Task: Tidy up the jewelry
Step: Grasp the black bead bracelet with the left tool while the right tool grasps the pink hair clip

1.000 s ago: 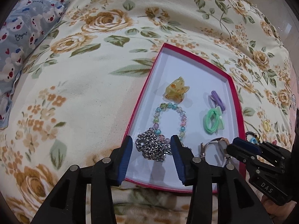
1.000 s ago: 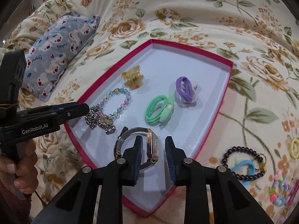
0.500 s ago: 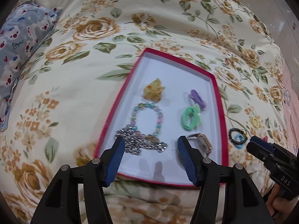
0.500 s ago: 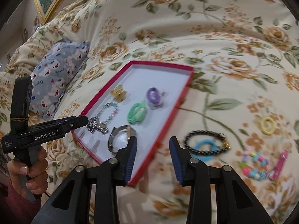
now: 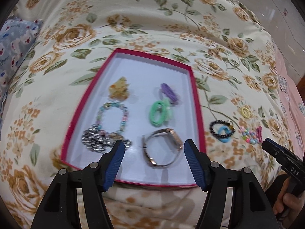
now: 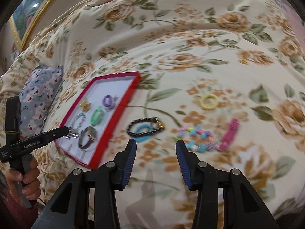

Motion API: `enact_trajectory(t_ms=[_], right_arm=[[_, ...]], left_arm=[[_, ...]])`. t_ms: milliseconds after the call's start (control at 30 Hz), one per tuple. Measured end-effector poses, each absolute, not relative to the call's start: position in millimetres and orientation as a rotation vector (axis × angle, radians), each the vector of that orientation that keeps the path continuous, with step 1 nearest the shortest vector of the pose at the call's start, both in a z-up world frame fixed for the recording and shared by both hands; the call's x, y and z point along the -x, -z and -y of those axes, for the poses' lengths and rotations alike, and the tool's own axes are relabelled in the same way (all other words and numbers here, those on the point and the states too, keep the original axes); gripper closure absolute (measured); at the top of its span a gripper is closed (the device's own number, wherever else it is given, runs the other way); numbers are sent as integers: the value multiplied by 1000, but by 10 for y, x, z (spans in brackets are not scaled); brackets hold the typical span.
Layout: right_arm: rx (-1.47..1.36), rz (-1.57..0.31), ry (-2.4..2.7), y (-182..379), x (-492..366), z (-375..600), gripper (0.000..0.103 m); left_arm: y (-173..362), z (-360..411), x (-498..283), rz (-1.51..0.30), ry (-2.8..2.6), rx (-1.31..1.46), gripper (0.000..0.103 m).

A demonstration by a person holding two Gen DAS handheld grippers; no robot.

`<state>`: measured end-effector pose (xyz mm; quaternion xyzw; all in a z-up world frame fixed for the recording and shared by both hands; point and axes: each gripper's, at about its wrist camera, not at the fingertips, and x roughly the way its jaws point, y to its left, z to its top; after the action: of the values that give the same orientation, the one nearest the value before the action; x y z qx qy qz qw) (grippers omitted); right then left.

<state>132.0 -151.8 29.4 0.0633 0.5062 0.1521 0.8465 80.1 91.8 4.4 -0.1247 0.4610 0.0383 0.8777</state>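
Note:
A red-rimmed tray [image 5: 198, 126] lies on the floral bedspread. It holds a silver chain [image 5: 97, 141], a pastel bead bracelet [image 5: 112, 116], an amber claw clip [image 5: 118, 89], a green hair tie [image 5: 159, 113], a purple hair tie [image 5: 168, 92] and a watch [image 5: 162, 148]. My left gripper [image 5: 153, 164] is open and empty above the tray's near edge. My right gripper [image 6: 156, 164] is open and empty above the bedspread, right of the tray [image 6: 114, 126]. Ahead of it lie a black bead bracelet [image 6: 146, 126] over a blue hair tie [image 6: 142, 131], colourful beads [image 6: 198, 139], a pink clip [image 6: 229, 133] and a yellow hair tie [image 6: 208, 99].
A blue patterned pillow [image 6: 38, 97] lies left of the tray. A gold-framed picture [image 6: 28, 13] stands at the far left. A pink patterned surface [image 5: 293, 99] borders the bedspread on the right. The bedspread bulges up behind the tray.
My right gripper let go of the watch in the tray, opened wide and swung right toward the loose items. My left gripper drew back from the chain and shifted right, opening wider.

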Motion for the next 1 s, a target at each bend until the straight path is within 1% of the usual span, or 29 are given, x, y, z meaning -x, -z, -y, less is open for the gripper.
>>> enact_trajectory(t_ms=[300, 467, 600, 700, 767, 833, 1000], right_arm=[[-180, -1058, -245, -298, -1246, 1877, 58], [-195, -1045, -222, -324, -1240, 2013, 58], [-211, -1043, -201, -309, -1237, 2113, 58], [-218, -1042, -188, -293, -1249, 2170, 58], [-222, -1042, -182, -284, -1265, 2205, 58], [-223, -1043, -177, -276, -1291, 2231, 58], [-218, -1048, -158, -242, -1388, 2304, 58]], left_arm=[[-110, -479, -815, -956, 16, 136, 41], [-91, -268, -940, -973, 79, 59, 48], [-26, -120, -1103, -996, 121, -12, 50], [18, -38, -1273, -1012, 140, -42, 57], [46, 0, -1368, -1018, 146, -45, 65], [82, 33, -1501, -1029, 149, -39, 69], [188, 172, -1768, -1040, 156, -62, 71]])
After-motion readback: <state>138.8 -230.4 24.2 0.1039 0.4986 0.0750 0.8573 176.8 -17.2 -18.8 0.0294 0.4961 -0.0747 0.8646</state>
